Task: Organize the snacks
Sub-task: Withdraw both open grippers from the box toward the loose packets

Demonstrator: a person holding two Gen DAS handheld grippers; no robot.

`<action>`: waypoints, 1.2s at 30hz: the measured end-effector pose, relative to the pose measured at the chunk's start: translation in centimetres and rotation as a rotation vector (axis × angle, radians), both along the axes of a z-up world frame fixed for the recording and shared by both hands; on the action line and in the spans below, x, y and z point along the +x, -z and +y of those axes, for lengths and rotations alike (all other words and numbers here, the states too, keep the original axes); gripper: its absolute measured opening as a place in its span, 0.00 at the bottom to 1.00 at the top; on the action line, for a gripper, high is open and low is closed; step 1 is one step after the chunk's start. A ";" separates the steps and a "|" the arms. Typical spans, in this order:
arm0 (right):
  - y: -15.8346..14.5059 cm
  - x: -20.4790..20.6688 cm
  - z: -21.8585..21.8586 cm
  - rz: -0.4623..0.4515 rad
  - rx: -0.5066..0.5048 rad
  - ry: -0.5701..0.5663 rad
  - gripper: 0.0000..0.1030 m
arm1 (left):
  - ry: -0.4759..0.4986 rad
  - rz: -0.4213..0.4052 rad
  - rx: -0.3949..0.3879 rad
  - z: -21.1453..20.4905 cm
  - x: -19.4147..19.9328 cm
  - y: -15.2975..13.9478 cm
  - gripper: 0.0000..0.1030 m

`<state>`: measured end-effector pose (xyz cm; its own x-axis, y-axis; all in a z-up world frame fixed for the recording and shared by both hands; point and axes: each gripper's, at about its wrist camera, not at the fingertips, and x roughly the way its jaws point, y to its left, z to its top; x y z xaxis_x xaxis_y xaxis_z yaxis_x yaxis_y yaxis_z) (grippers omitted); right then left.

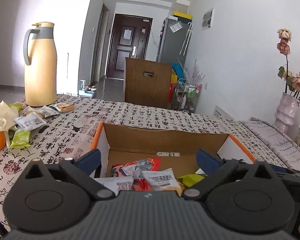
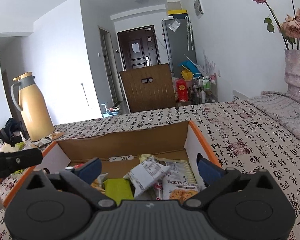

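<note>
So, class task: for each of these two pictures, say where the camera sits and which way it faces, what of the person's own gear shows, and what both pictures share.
Left wrist view: on the left gripper, looking forward and slightly down into the cardboard box; its open blue fingers show.
Right wrist view: on the right gripper, facing the same box from further right; its open fingers show, with the left gripper at the left edge.
Shared: box, snack packets, thermos, door.

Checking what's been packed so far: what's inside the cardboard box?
The cardboard box holds loose snack packets: a white one, a green one, an orange-red one. Anything underneath is covered.
</note>
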<state>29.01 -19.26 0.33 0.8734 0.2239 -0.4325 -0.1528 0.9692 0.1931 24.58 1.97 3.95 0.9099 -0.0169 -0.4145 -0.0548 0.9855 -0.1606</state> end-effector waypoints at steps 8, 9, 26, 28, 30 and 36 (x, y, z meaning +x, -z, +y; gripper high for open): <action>-0.1 0.1 0.1 -0.004 -0.010 0.003 1.00 | 0.003 0.003 0.005 -0.2 -0.1 -0.2 1.00; -0.2 0.1 0.0 -0.006 -0.010 0.006 1.00 | 0.004 0.001 0.003 -0.2 -0.1 -0.3 1.00; -3.4 -3.4 0.3 -0.039 -0.065 0.008 1.00 | 0.010 -0.044 -0.010 -0.2 -4.1 -3.9 1.00; -3.5 -4.2 0.3 -0.039 -0.065 0.004 1.00 | 0.011 -0.040 -0.013 -0.1 -4.7 -3.9 1.00; -3.5 -5.1 0.2 -0.038 -0.068 -0.003 1.00 | 0.011 -0.037 -0.012 -0.1 -5.4 -3.9 1.00; -3.0 -7.3 0.0 -0.024 -0.077 -0.023 1.00 | 0.014 -0.025 -0.003 0.1 -7.5 -3.7 1.00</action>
<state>21.69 -19.27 3.33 0.8787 0.2105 -0.4284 -0.1786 0.9773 0.1139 17.08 2.07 7.65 0.9197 -0.0311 -0.3914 -0.0368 0.9857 -0.1646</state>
